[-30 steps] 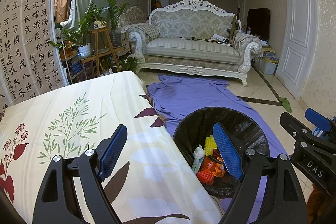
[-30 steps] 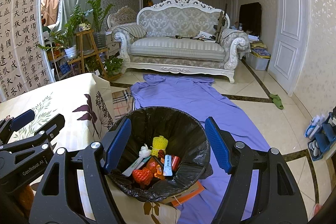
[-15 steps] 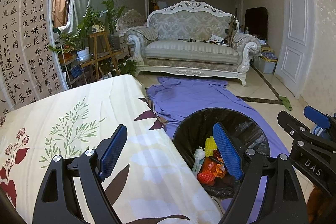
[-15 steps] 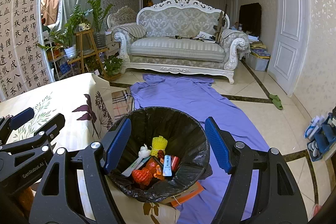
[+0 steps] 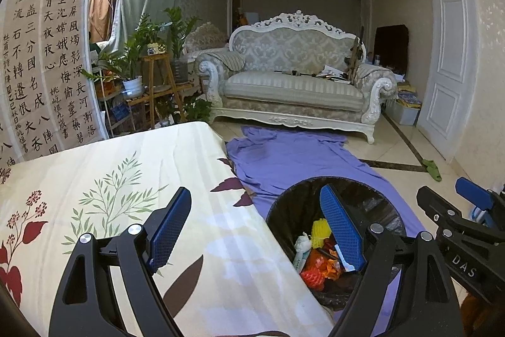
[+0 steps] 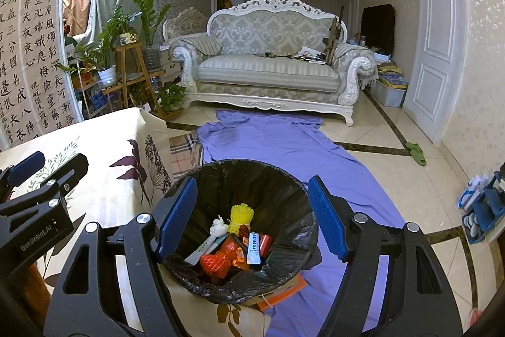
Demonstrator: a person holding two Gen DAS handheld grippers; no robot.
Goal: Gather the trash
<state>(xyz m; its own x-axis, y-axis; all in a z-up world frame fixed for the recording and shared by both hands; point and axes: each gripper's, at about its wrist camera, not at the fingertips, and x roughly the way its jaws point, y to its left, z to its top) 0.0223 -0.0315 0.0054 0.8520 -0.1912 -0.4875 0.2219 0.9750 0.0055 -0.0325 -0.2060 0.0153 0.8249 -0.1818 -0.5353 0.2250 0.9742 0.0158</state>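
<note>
A bin with a black liner (image 6: 252,179) stands on the floor beside the table; it also shows in the left wrist view (image 5: 296,204). Inside lie several pieces of trash: a yellow foam net (image 6: 241,215), a red foam net (image 6: 214,264), a white tube (image 6: 254,247) and orange wrappers. My right gripper (image 6: 252,220) is open and empty, above the bin. My left gripper (image 5: 255,229) is open and empty, above the table's right edge next to the bin. Each gripper shows in the other's view, the right (image 5: 454,210) and the left (image 6: 41,172).
The table carries a cream floral cloth (image 5: 110,185). A purple sheet (image 6: 277,144) lies on the tiled floor toward a white sofa (image 6: 268,71). Plants on wooden stands (image 6: 126,52) are at the left, a white door (image 6: 438,52) at the right, an orange book (image 6: 284,292) under the bin.
My left gripper's view has shifted slightly; the table and bin sit a little lower and further right. The right gripper has barely moved. Both stay open.
</note>
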